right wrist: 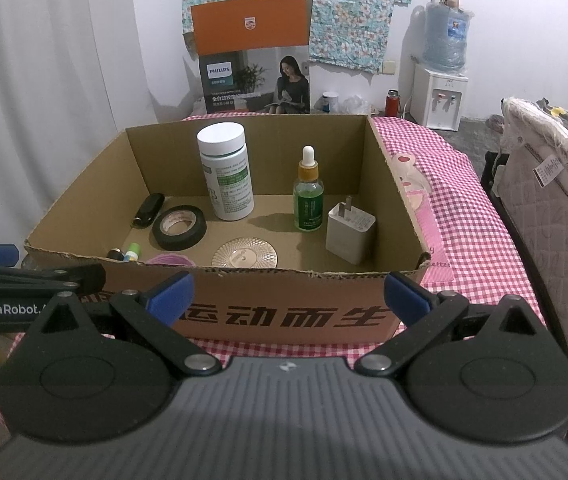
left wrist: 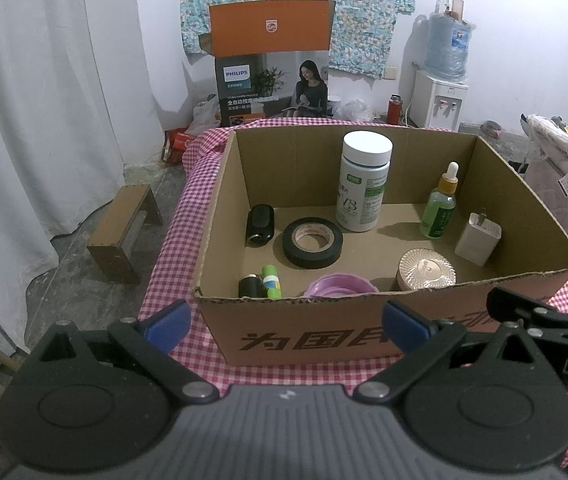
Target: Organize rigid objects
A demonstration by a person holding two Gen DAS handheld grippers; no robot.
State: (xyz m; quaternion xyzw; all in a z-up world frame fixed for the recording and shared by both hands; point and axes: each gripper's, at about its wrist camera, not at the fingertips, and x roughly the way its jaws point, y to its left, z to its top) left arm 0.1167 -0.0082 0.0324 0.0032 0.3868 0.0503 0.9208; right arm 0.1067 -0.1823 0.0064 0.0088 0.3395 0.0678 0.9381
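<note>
Table [left wrist: 172,248] with checked cloth carries one open box [left wrist: 323,328], set square to both grippers, near wall toward them. My read: box is the collection bin, top flaps gone so everything is reachable from above.

Left gripper [left wrist: 285,322] and right gripper [right wrist: 289,294] both sit low in front of the near wall, outside the box, jaws wide apart, nothing held. Side by side; each shows at the edge of the other's view. Looks like a rest/standoff pose, not a reach.

Box contents, big to small:
- white bottle [right wrist: 226,172], upright, mid-back; tall, so best kept clear of the reach path.
- tape roll [left wrist: 312,242], flat, just in front-left of the bottle.
- round patterned lid or tin [left wrist: 427,274], front right, near the wall.
- charger [right wrist: 349,233], standing, prongs up, right side near the right wall.
- dropper bottle [right wrist: 307,196], upright, between bottle and charger.
- pink ring thing [left wrist: 339,286], against near wall, mostly hidden; can't tell what it is.
- black case [left wrist: 259,225], back left.
- two small tubes [left wrist: 260,286], front-left corner, black and green, touching.

Only a flat pink patterned thing [right wrist: 413,188] lies on the cloth beside the box, so judging the sort as essentially done.
</note>
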